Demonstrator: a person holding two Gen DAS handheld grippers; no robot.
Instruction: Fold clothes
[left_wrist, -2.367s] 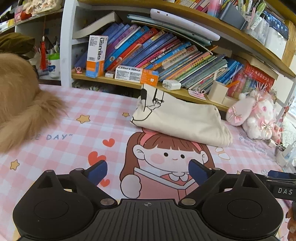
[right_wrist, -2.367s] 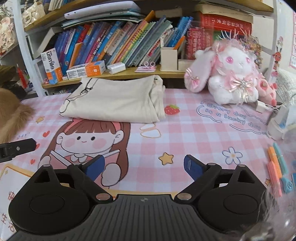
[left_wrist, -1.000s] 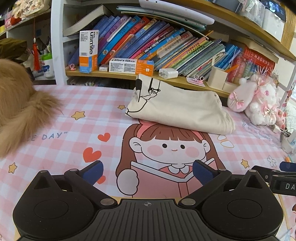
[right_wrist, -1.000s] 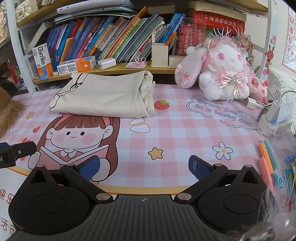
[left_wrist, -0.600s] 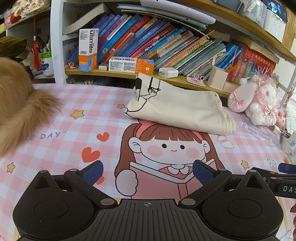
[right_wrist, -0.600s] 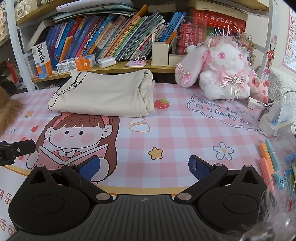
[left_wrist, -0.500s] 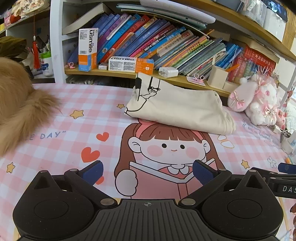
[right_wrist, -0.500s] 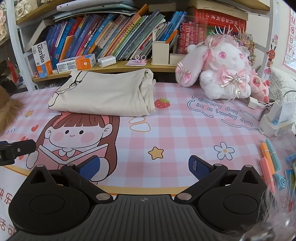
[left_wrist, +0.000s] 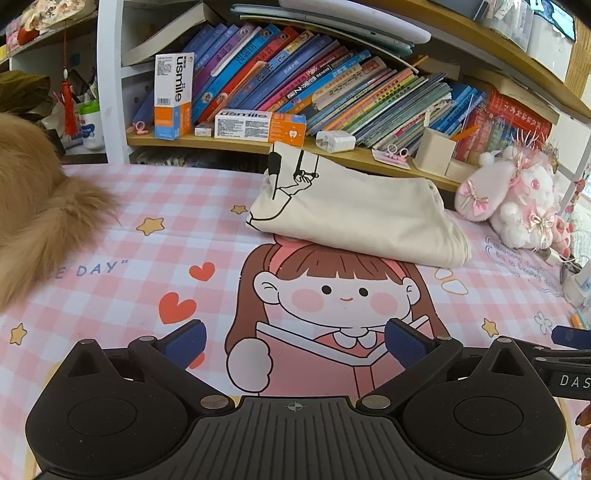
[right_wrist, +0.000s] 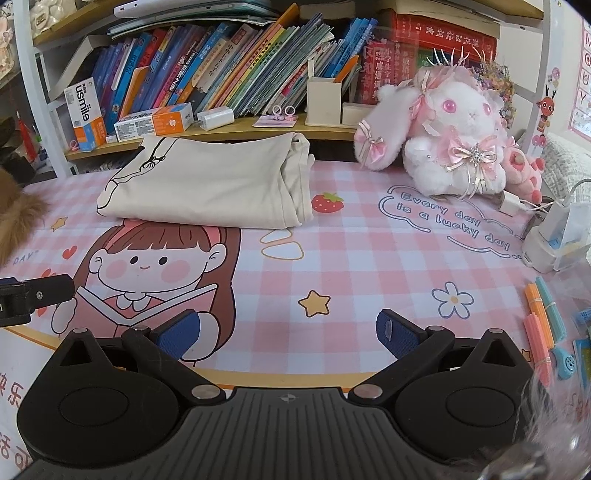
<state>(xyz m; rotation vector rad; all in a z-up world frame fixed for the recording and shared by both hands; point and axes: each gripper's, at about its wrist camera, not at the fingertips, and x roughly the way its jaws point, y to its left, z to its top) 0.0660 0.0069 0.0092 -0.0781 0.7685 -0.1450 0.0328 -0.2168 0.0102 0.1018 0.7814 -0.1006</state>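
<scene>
- Pink checked table cover (left_wrist: 155, 206) with a cartoon girl, bookshelf (right_wrist: 229, 129) behind.
- Fluffy brown fur (left_wrist: 33, 214) far left, well away.
- Left gripper (left_wrist: 295, 341) wide open, holding nothing, hanging low near the front.
- Cream garment (right_wrist: 210, 184) folded flat by the shelf, likely done.
- Right gripper (right_wrist: 288, 334) open too, empty.
- Pink plush bunny (right_wrist: 450, 140) on the right.

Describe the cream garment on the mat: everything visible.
The cream garment looks like soft cotton, folded into a flat rectangle with a black line drawing at its left end and layered edges bunched at its right. It lies on the pink checked mat below the bookshelf, covering the top of the cartoon girl's head. Neither gripper touches it.
</scene>
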